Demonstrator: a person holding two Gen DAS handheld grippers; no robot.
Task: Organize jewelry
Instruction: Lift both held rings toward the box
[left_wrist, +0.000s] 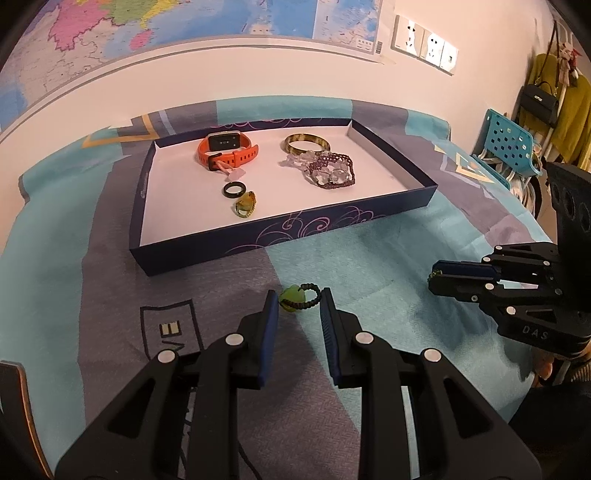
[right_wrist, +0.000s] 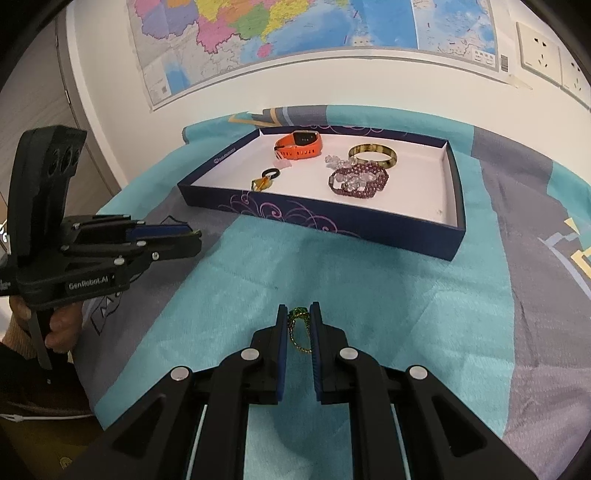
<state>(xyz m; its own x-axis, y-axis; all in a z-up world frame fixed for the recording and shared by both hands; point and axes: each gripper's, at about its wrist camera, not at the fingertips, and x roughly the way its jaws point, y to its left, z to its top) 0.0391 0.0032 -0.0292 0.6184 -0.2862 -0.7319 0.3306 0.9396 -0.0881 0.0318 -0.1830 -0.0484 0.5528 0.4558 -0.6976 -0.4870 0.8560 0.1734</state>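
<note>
A dark blue tray (left_wrist: 207, 247) (right_wrist: 321, 223) with a white floor holds an orange watch (left_wrist: 225, 149) (right_wrist: 300, 144), a yellow bangle (left_wrist: 306, 144) (right_wrist: 373, 155), a purple beaded bracelet (left_wrist: 332, 170) (right_wrist: 358, 180), a black ring (left_wrist: 233, 190) and an amber ring (left_wrist: 245, 205). A green-stone beaded ring (left_wrist: 297, 296) lies on the cloth between the tips of my open left gripper (left_wrist: 298, 304). My right gripper (right_wrist: 299, 321) is shut on a green beaded ring (right_wrist: 298, 328), held above the cloth; it also shows in the left wrist view (left_wrist: 436, 277).
A teal and grey cloth (left_wrist: 369, 258) covers the table. A map hangs on the wall behind. A blue perforated chair (left_wrist: 508, 144) and hanging bags stand at the right. My left gripper shows at the left of the right wrist view (right_wrist: 192, 236).
</note>
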